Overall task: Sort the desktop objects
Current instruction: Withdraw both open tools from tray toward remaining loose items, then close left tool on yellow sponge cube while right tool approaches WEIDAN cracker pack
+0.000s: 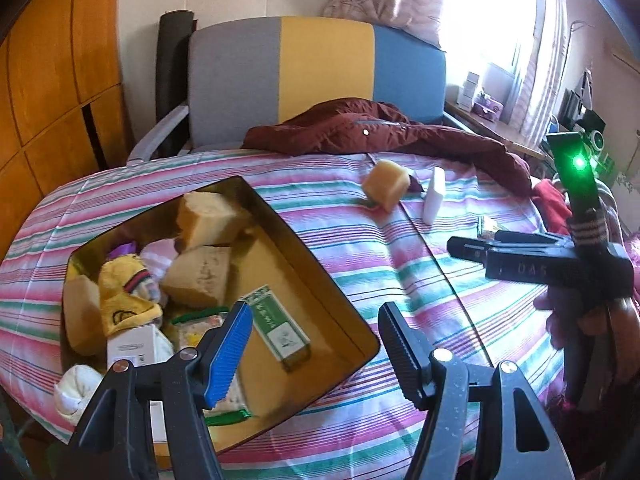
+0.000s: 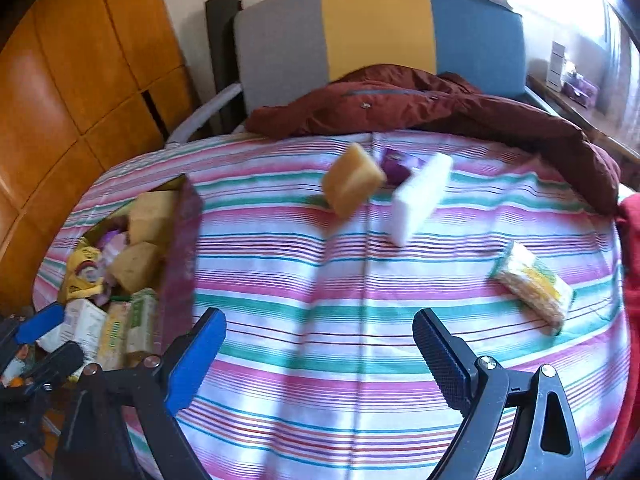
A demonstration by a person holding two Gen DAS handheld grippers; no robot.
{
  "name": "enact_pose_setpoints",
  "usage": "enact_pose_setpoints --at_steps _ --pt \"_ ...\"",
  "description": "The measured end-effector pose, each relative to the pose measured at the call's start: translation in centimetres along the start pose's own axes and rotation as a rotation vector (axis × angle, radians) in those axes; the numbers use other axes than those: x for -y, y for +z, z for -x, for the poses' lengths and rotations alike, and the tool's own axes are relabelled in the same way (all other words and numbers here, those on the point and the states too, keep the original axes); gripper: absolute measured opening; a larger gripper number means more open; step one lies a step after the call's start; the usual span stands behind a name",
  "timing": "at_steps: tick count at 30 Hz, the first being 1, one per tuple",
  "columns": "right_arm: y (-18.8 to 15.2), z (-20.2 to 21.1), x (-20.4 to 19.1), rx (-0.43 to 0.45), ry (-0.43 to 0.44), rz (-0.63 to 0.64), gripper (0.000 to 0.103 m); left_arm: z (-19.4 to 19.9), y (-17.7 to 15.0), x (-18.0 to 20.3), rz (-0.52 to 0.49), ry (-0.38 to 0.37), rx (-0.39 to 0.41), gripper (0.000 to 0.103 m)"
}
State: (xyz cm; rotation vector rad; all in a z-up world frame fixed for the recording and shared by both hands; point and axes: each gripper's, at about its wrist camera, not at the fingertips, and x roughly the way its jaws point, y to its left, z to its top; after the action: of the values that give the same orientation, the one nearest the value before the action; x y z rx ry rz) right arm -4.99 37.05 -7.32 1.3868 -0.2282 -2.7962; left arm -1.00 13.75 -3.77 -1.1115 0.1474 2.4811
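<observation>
A gold-lined box (image 1: 352,328) sits on the striped cloth at the left and holds yellow sponges, a green-and-white carton (image 1: 276,324), a yellow cloth and small packets. It also shows in the right wrist view (image 2: 180,248). My left gripper (image 1: 316,344) is open and empty above the box's near right corner. My right gripper (image 2: 320,352) is open and empty over the bare cloth; it shows in the left wrist view (image 1: 472,250). On the cloth lie a yellow sponge (image 2: 350,184), a white block (image 2: 420,196), a purple packet (image 2: 398,164) and a yellow-green packet (image 2: 534,288).
A dark red jacket (image 2: 440,108) lies along the far edge of the table. A grey, yellow and blue chair back (image 2: 376,28) stands behind it. Wooden cabinets (image 2: 80,80) are at the left. A red cloth (image 2: 630,248) lies at the right edge.
</observation>
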Motion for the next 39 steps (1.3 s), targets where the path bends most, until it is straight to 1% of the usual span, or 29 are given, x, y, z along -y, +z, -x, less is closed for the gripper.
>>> enact_pose_setpoints --at_steps 7,13,17,21,24,28,33,37,39 --pt "0.7 -0.5 5.9 -0.027 -0.087 -0.053 0.095 -1.0 0.4 0.9 -0.015 -0.015 -0.020 0.066" --pt "1.8 -0.6 10.4 -0.028 -0.175 -0.066 0.097 -1.9 1.2 2.1 -0.034 -0.040 -0.035 0.066" --pt "2.4 -1.0 13.0 -0.033 -0.211 -0.079 0.098 -2.6 2.0 3.1 -0.052 -0.052 -0.044 0.066" --pt "2.8 -1.9 15.1 -0.042 -0.239 -0.093 0.099 -3.7 3.3 3.7 -0.033 -0.088 -0.065 0.066" --pt "2.8 -2.7 16.4 -0.044 -0.259 -0.102 0.099 -4.8 4.7 4.1 -0.010 -0.127 -0.084 0.066" --pt "2.7 -3.5 18.0 -0.045 -0.260 -0.123 0.099 -6.6 7.0 4.7 0.012 -0.147 -0.092 0.066" --pt "2.5 -4.5 18.9 -0.060 -0.262 -0.102 0.099 -9.7 9.8 5.3 0.069 -0.210 -0.145 0.066" --pt "2.5 -4.9 19.1 -0.074 -0.239 -0.092 0.099 -12.8 11.9 5.1 0.159 -0.273 -0.197 0.067" --pt "2.4 -5.3 19.2 -0.088 -0.238 -0.082 0.099 -14.4 12.9 5.0 0.205 -0.295 -0.217 0.071"
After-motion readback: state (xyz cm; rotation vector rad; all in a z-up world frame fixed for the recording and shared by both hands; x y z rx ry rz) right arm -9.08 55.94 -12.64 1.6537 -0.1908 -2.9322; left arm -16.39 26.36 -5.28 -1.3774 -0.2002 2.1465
